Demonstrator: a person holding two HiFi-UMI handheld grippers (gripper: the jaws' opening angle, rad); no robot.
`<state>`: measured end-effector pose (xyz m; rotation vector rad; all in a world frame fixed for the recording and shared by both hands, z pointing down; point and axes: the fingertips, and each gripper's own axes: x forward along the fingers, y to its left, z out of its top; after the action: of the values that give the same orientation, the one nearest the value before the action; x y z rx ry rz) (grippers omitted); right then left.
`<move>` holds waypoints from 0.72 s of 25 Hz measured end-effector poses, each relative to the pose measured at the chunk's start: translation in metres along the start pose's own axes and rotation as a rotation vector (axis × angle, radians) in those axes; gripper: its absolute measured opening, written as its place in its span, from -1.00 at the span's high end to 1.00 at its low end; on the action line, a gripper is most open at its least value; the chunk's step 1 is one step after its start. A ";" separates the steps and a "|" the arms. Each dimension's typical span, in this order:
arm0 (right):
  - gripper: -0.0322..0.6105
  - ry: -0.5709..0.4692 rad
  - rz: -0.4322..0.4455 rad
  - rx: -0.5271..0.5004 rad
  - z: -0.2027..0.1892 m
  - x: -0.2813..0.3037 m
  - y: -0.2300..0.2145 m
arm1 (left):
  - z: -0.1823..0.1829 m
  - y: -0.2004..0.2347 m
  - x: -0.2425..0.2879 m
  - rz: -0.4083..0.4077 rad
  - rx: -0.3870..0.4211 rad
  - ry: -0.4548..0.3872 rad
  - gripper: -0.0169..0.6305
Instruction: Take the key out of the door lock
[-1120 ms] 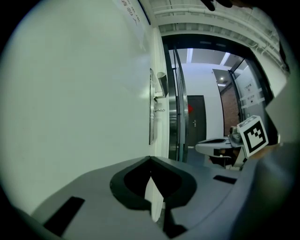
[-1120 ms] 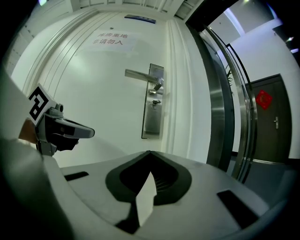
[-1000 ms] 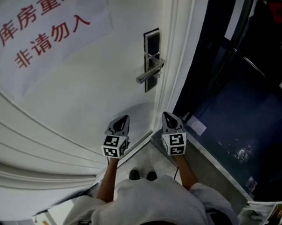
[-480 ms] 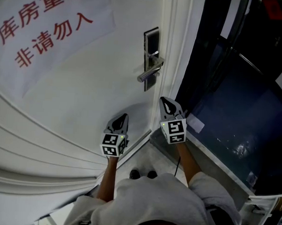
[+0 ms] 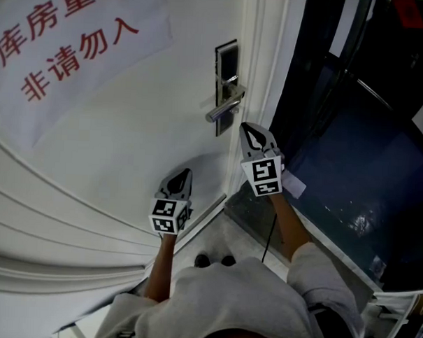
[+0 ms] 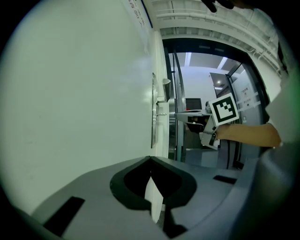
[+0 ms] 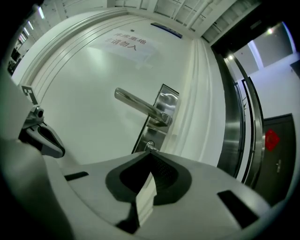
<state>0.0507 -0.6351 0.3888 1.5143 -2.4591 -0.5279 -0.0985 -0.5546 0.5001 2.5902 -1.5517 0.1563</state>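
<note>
Risen since a second ago, the grey right gripper (image 5: 248, 131), jaws clenched and empty, hangs just below the silver rectangular lock plate (image 5: 227, 60), not touching it.

White paper notice (image 5: 70, 46) up left, red characters, stuck flat. Dark glass panel (image 5: 353, 136) off right, catching glints. Black shoe tips (image 5: 202, 262) side by side on pale floor (image 5: 240, 232). Red diamond sticker (image 7: 272, 139) on a dark door (image 7: 276, 159) beyond.
</note>
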 end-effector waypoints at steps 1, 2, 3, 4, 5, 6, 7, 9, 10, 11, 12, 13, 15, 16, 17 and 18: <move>0.83 -0.002 -0.004 -0.028 0.002 0.002 -0.002 | 0.000 0.001 0.000 0.001 -0.002 0.001 0.89; 0.83 -0.002 -0.008 -0.062 0.004 0.003 -0.004 | -0.001 0.001 0.000 0.002 -0.004 0.001 0.89; 0.83 -0.002 -0.015 -0.101 0.006 0.005 -0.007 | -0.001 0.001 0.000 0.003 -0.005 0.001 0.89; 0.83 0.000 -0.021 -0.142 0.008 0.007 -0.009 | -0.001 0.002 0.000 0.004 -0.005 0.002 0.89; 0.83 0.002 -0.026 -0.184 0.011 0.008 -0.012 | -0.001 0.002 0.000 0.005 -0.004 0.003 0.89; 0.83 0.004 -0.027 -0.228 0.014 0.010 -0.013 | -0.001 0.002 0.000 0.005 -0.005 0.003 0.89; 0.83 0.008 -0.026 -0.279 0.017 0.011 -0.013 | -0.001 0.002 0.000 0.005 -0.006 0.003 0.89; 0.83 0.016 -0.017 -0.398 0.019 0.015 -0.011 | -0.001 0.002 0.000 0.004 -0.008 0.002 0.89; 0.83 0.020 -0.010 -0.463 0.019 0.016 -0.009 | -0.001 0.002 0.000 0.004 -0.008 0.002 0.89; 0.83 0.025 -0.003 -0.528 0.018 0.017 -0.006 | -0.002 0.001 0.000 0.003 -0.009 0.002 0.89; 0.82 0.032 0.002 -0.596 0.017 0.018 -0.004 | -0.002 0.001 0.000 0.001 -0.009 0.003 0.89; 0.82 0.040 0.006 -0.665 0.015 0.019 -0.001 | -0.003 0.001 0.001 0.000 -0.009 0.004 0.89; 0.82 0.057 0.015 -0.795 0.009 0.021 0.004 | -0.004 0.001 0.001 -0.002 -0.010 0.008 0.89; 0.82 0.065 0.018 -0.854 0.007 0.021 0.005 | -0.005 0.001 0.001 -0.002 -0.010 0.009 0.89; 0.82 0.072 0.017 -0.910 0.004 0.022 0.007 | -0.005 0.001 0.001 -0.002 -0.011 0.010 0.89; 0.82 0.079 0.014 -0.962 0.002 0.023 0.007 | -0.005 0.001 0.001 -0.003 -0.011 0.010 0.89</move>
<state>0.0340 -0.6523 0.3898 1.0518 -1.6867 -1.3490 -0.0988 -0.5554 0.5050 2.5795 -1.5412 0.1599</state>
